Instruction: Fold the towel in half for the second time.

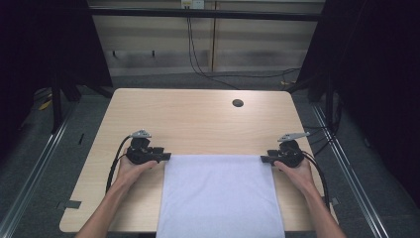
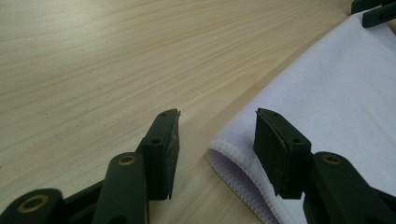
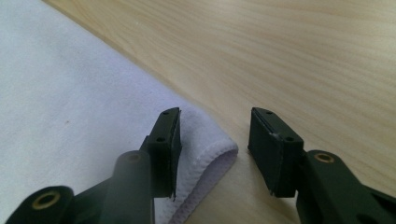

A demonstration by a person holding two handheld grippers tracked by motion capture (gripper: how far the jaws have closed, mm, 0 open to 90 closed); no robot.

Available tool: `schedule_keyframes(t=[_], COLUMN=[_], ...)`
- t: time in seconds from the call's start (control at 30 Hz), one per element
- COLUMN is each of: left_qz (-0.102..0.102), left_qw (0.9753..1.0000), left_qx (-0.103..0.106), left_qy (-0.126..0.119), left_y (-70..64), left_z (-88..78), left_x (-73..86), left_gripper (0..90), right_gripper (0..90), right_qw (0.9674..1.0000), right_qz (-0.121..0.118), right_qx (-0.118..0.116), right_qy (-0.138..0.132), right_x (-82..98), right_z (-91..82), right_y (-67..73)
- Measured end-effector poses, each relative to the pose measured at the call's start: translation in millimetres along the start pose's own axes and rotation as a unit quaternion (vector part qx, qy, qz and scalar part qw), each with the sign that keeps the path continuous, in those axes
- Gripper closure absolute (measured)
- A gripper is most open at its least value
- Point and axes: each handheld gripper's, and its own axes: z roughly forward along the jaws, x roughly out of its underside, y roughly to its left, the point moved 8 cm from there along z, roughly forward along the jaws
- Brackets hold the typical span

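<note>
Cloth (image 1: 220, 196), white and folded, lies flat at the table's (image 1: 198, 119) near edge, hanging over it. Left gripper (image 1: 166, 156) and right gripper (image 1: 264, 159) sit at its far corners, jaws parted, nothing pinched. Closing too high could catch just the top layer, unfolding it.

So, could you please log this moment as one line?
white folded cloth: flat on light wooden table | left tongs: open, astride far-left corner | right tongs: open, astride far-right corner
</note>
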Motion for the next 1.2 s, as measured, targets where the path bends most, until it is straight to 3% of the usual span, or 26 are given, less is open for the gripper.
schedule_keyframes(t=[0.1,0.13,0.27,0.47,0.6,0.77,0.87,0.97,1.2], left_qz=[0.008,0.019,0.026,0.05,0.045,0.031,0.027,0.023,0.035], left_qw=[0.9998,0.9994,0.9991,0.9969,0.9971,0.9982,0.999,0.999,0.9985], left_qx=[0.016,0.017,0.015,0.032,0.031,0.039,0.036,0.033,0.018], left_qy=[0.013,0.023,0.03,0.052,0.053,0.034,0.006,-0.019,-0.038], left_y=[-4.0,-6.0,-11.2,-21.3,-23.9,-22.4,-22.3,-20.8,-12.3], left_z=[3.7,5.7,9.4,8.0,3.6,-6.3,-15.2,-21.4,-28.2], left_x=[4.4,6.4,5.0,12.6,15.1,10.7,-4.3,-21.5,-52.8], left_gripper=[49.5,49.0,51.1,80.5,84.4,84.4,84.5,84.5,84.5], right_gripper=[63.2,64.5,69.2,82.0,84.1,84.9,85.1,85.0,85.1], right_qw=[0.9999,0.9999,0.9999,0.9997,0.9996,0.9979,0.9967,0.9951,0.9932], right_qz=[-0.003,-0.003,0.006,0.013,0.019,0.032,0.036,0.041,0.035], right_qx=[-0.011,-0.012,-0.012,-0.021,-0.02,-0.039,-0.048,-0.042,-0.038], right_qy=[0.004,0.005,0.002,0.008,-0.004,-0.041,-0.055,-0.08,-0.104], right_x=[1.1,1.3,1.9,2.8,-0.3,-14.3,-21.0,-34.7,-69.6], right_z=[0.3,0.3,0.3,1.0,-3.9,-18.3,-27.1,-35.6,-47.9], right_y=[3.9,4.6,5.6,9.2,12.1,15.1,13.9,12.7,9.1])
